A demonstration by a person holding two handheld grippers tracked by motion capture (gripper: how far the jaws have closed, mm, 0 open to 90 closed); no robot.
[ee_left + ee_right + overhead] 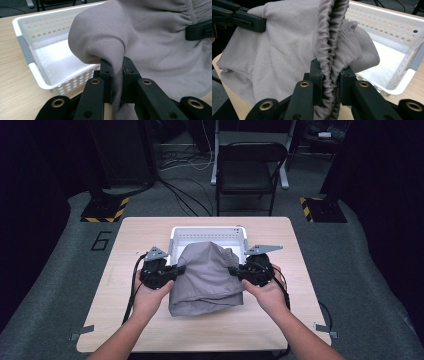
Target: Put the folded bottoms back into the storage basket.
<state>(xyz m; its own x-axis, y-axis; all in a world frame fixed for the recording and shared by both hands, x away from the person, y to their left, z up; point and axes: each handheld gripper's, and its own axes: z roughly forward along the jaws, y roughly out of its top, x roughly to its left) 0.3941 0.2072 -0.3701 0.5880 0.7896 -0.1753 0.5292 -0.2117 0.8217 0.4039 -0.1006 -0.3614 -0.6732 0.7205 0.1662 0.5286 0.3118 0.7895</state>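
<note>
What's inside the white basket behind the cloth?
The visible part of the white basket has a bare floor. The grey cloth, held up by both grippers, hangs over its near rim and hides the rest of the inside.

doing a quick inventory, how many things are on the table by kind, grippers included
grey garment, gathered waistband: 1
white perforated basket: 1
black grippers, left gripper and right gripper, each clamped on the garment: 2
total: 4

Overhead forward; claw cameras close
</note>
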